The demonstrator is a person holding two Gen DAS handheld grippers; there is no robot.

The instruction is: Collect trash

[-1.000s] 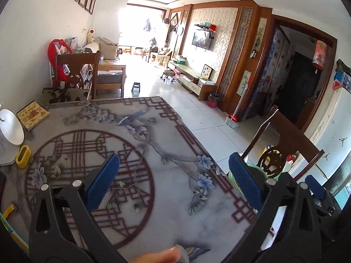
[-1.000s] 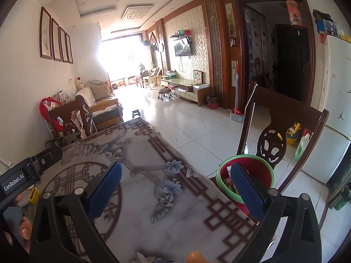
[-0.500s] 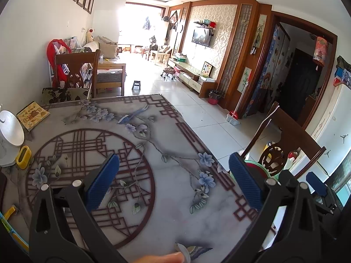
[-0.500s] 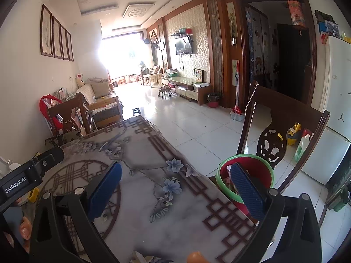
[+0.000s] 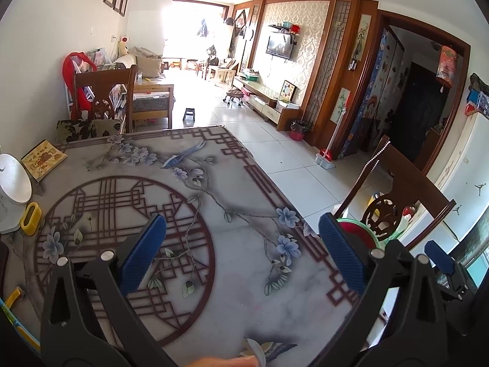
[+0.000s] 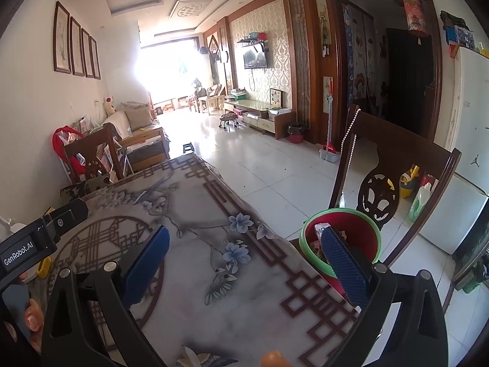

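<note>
- Left wrist view: since a second ago my left tool [image 5: 241, 244] has lifted slightly over the bench [image 5: 214, 290]; it is released and empty, and no trash shows ahead of it.
- Right wrist view: right tool [image 6: 244, 260] released, empty; collected trash sits in the bin [image 6: 339, 229] just off the bench's right edge. I judge collecting nearly finished; next I'd scan the bench.

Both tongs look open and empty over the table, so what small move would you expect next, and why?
Probably the left tongs dip toward the small pale scrap at the table's near edge. It seems the only loose litter, and the bucket waits beside the table.
</note>
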